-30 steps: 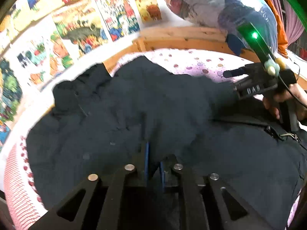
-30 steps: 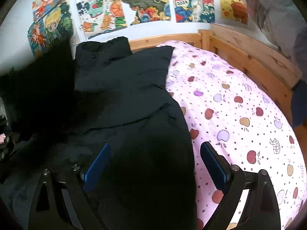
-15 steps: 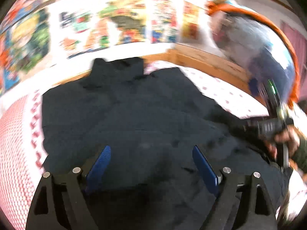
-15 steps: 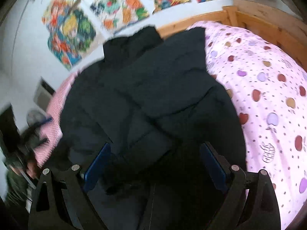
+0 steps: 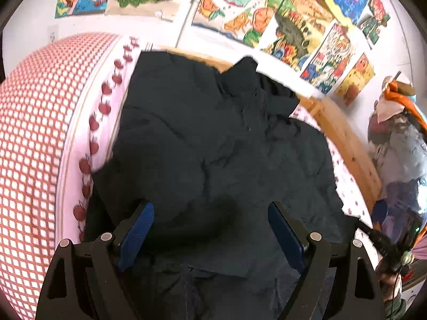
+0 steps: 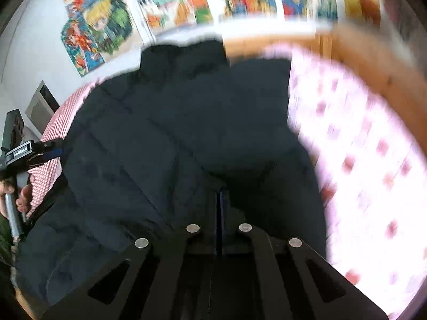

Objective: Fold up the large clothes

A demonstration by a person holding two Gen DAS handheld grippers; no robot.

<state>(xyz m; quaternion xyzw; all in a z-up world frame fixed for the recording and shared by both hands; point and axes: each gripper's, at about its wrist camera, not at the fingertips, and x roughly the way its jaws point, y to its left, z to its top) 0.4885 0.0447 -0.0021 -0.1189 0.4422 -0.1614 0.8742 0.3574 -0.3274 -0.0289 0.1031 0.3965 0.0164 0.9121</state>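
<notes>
A large black padded jacket [image 5: 213, 146] lies spread over the bed, collar toward the wall. My left gripper [image 5: 210, 224] hangs open just above its near left part, and the blue pads [image 5: 136, 226] touch no cloth. In the right wrist view the jacket [image 6: 173, 133] fills the middle. My right gripper [image 6: 219, 205] is shut there, with a ridge of black cloth pinched between its tips near the hem. The left gripper [image 6: 50, 154] shows at that view's left edge, held by a hand. The right gripper [image 5: 371, 236] is partly seen at the lower right of the left wrist view.
The bed has a pink sheet with apple prints [image 6: 360, 146] and a red-checked cover [image 5: 32, 133] on the left. A wooden bed frame [image 5: 347, 138] runs along the far side. Posters [image 5: 280, 13] cover the wall. A heap of clothes [image 5: 400, 138] stands at the right.
My left gripper let go of the jacket, opened wide, rolled and swung toward the left side of the bed. My right gripper went from wide open to shut on the jacket's cloth.
</notes>
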